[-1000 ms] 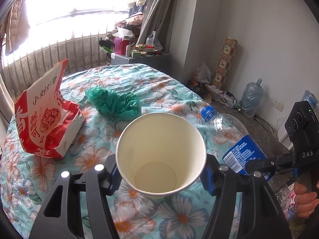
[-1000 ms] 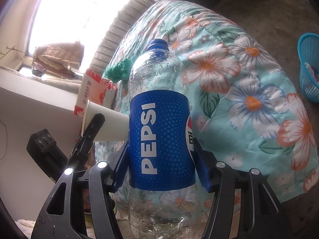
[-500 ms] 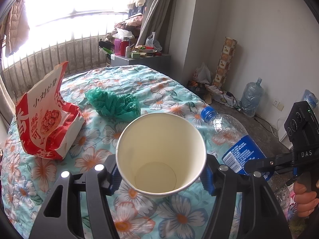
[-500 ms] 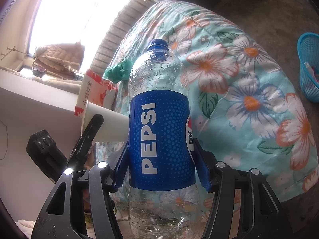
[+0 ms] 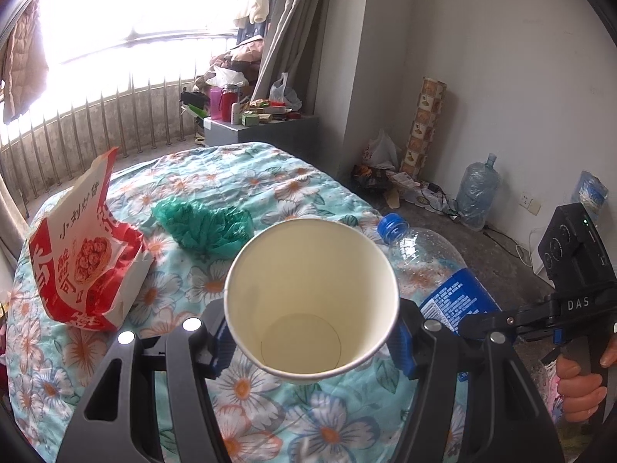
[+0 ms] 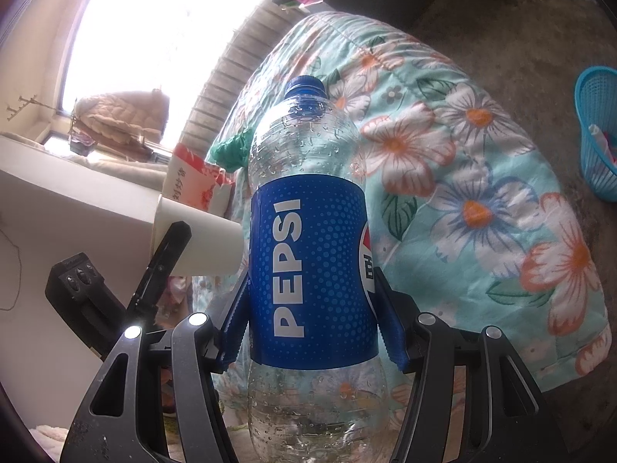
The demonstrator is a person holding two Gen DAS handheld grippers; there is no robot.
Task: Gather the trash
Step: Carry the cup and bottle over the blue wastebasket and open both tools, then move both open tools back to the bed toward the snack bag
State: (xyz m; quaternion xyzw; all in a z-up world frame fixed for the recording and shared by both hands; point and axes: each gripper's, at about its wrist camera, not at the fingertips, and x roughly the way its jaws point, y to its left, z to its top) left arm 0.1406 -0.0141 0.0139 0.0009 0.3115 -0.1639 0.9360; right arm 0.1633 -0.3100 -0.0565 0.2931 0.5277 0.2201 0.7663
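My left gripper (image 5: 310,341) is shut on an empty white paper cup (image 5: 308,301), held above the flowered table (image 5: 246,181). My right gripper (image 6: 312,335) is shut on an empty Pepsi bottle (image 6: 308,270) with a blue cap, held beside the table's edge. The bottle (image 5: 432,266) shows right of the cup in the left wrist view, and the cup (image 6: 200,243) shows left of the bottle in the right wrist view. A red and white snack bag (image 5: 83,247) and a crumpled green plastic bag (image 5: 202,225) lie on the table beyond the cup.
A blue plastic basket (image 6: 597,135) stands on the floor at the right. A grey side table (image 5: 262,131) with clutter stands behind the table. A water jug (image 5: 476,195), a patterned roll (image 5: 422,127) and bags stand along the wall.
Both grippers keep their hold. The left wrist view has drifted slightly back from the table. The bottle and cup stay in place in the grippers.
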